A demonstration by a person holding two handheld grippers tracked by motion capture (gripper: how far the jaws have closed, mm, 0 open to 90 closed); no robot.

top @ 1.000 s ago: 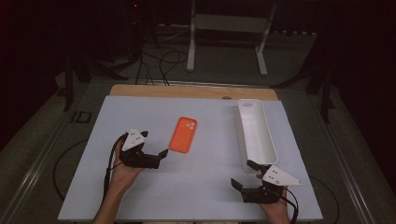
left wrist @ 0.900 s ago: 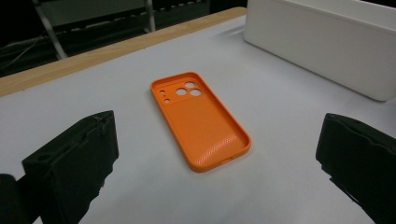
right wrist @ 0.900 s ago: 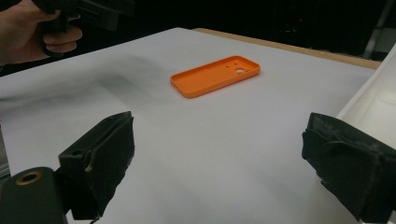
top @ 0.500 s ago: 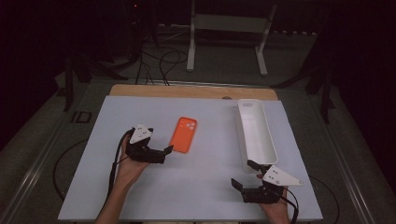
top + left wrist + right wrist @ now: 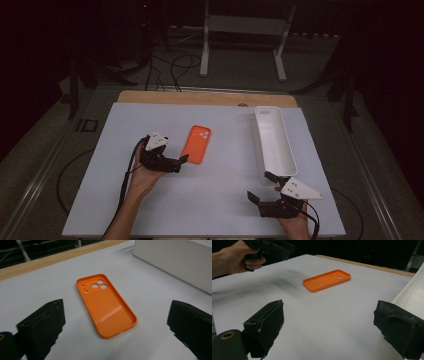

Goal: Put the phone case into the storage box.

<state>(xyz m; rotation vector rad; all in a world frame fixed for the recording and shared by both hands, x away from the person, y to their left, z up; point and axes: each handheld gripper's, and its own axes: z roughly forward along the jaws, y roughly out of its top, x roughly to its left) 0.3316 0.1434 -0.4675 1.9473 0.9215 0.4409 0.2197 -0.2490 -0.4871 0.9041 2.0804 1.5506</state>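
The desk (image 5: 210, 200) is wide and pale, with a wooden strip along its far edge, and most of its surface is bare. The biggest thing on it is a long white tray (image 5: 273, 145), which lies on the right side with its long axis going away from the person; it looks empty. Left of the tray, well apart from it, the orange phone case (image 5: 195, 144) lies flat with its hollow side up and its camera holes at the far end. The left gripper (image 5: 181, 161) is just beside the near left corner of the case, not touching it, and its fingers (image 5: 41, 326) stand wide apart with nothing between them; in the left gripper view the case lies between them but farther ahead. I think the step in hand is the reach for the case. To do it well, the gripper should go a little forward and down until the fingers stand on both sides of the thin raised wall, and close on one long edge or the near short edge, because the case is low and soft and a flat grip from above may slip. The right gripper (image 5: 263, 186) rests near the front edge of the desk, just beside the near end of the tray, with its fingers (image 5: 264, 327) also spread wide and empty. Nothing stands between the left gripper and the case.
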